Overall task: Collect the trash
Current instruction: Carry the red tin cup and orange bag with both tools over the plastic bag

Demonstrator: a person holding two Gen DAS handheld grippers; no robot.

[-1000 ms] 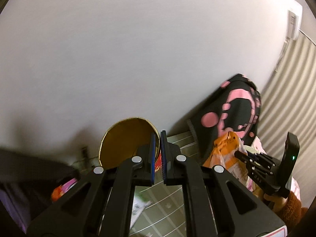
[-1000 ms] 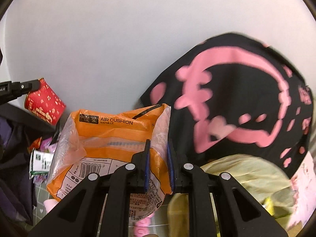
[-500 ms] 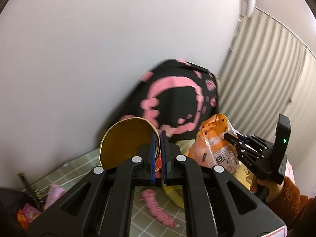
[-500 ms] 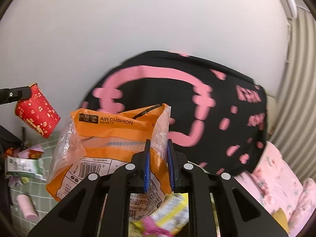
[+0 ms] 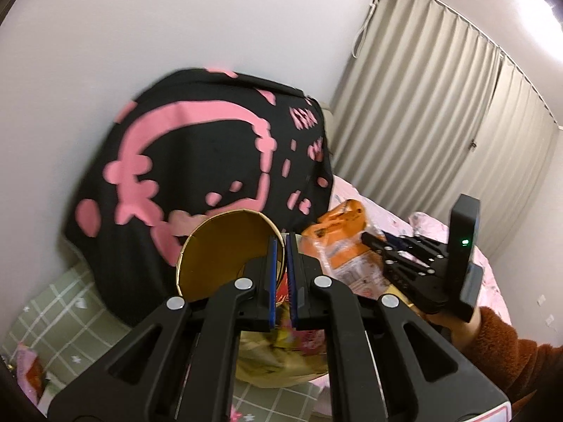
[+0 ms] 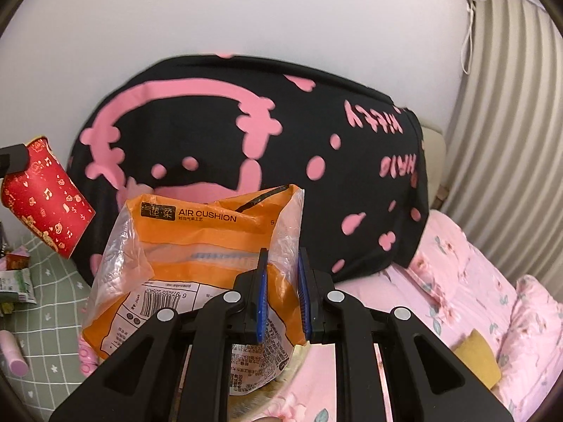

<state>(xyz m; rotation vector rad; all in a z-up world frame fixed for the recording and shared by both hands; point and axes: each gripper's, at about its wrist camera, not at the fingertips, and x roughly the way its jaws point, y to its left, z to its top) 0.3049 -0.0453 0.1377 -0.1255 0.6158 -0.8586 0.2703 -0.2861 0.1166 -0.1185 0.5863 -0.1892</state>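
Where left shows sleeve (image 5: 499, 348), right shows wrapper (image 6: 197, 246)

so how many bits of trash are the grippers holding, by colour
red: 1, the paper cup in the left gripper
orange: 1, the plastic packet in the right gripper
total: 2

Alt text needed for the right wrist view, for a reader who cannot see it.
The right gripper pinches an orange AIR CUSHION bag above a pink floral bed. Behind it a black-and-pink cushion leans on a white wall; at left, the left gripper holds a red paper cup.
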